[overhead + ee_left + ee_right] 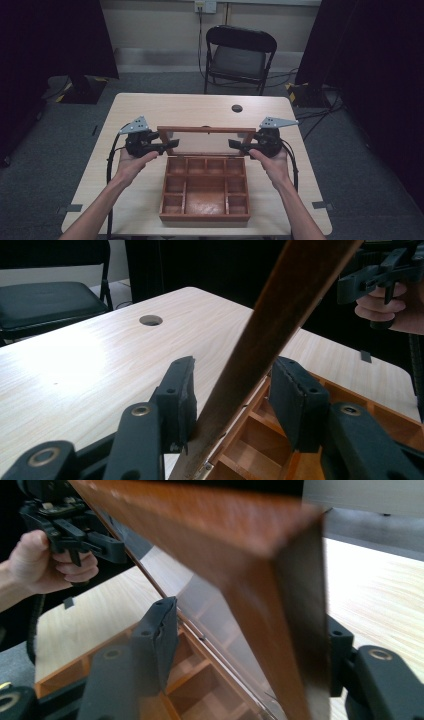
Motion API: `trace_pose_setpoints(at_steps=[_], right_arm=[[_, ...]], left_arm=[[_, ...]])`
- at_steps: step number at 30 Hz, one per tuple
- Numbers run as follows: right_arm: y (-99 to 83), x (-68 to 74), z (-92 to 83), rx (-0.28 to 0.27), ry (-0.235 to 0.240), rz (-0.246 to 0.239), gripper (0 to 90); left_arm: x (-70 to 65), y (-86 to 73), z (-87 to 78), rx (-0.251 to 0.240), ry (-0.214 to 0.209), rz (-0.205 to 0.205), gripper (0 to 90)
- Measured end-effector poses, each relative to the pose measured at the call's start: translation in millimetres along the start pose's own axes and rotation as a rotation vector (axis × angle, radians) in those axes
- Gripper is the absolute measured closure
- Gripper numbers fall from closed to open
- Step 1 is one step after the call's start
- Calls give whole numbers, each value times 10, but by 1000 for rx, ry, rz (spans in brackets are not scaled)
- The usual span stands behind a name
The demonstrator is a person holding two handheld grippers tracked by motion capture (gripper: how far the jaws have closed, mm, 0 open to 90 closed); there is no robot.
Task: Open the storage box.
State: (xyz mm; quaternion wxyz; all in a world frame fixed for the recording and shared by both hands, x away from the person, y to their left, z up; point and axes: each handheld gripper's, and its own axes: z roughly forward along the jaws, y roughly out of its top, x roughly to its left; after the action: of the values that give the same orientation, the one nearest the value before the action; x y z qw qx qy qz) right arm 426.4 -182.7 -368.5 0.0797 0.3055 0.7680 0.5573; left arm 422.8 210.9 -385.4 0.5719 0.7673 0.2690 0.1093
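we have the box [205, 192] near the front middle of the bench [150, 107], its lid [205, 131] standing up at the far edge on hinges. our left claw [172, 144] straddles the lid's left side; one jaw touches the wood, the other stands off, so it is open, not clamping. our right claw [234, 144] brackets the right side, but whether it pinches we cannot tell. risk as we judge it: with loose holds the lid could slip and slam onto the compartments, or uneven pushing could twist the hinges and drag the box.
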Motion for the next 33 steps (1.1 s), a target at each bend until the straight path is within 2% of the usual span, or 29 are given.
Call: trace_pose_setpoints(at_steps=[7, 18, 23, 33], right_arm=[[-62, -96, 35, 21, -22, 14, 391], [-125, -135, 138, 18, 1, 16, 401], [-235, -200, 153, 37, -21, 39, 415], [-263, -265, 184, 45, -43, 61, 426]], left_arm=[[39, -26, 41, 6, 10, -10, 533], [82, -75, 91, 26, 16, -6, 533], [92, -105, 111, 30, 20, -11, 537], [138, -129, 149, 27, 35, -27, 539]])
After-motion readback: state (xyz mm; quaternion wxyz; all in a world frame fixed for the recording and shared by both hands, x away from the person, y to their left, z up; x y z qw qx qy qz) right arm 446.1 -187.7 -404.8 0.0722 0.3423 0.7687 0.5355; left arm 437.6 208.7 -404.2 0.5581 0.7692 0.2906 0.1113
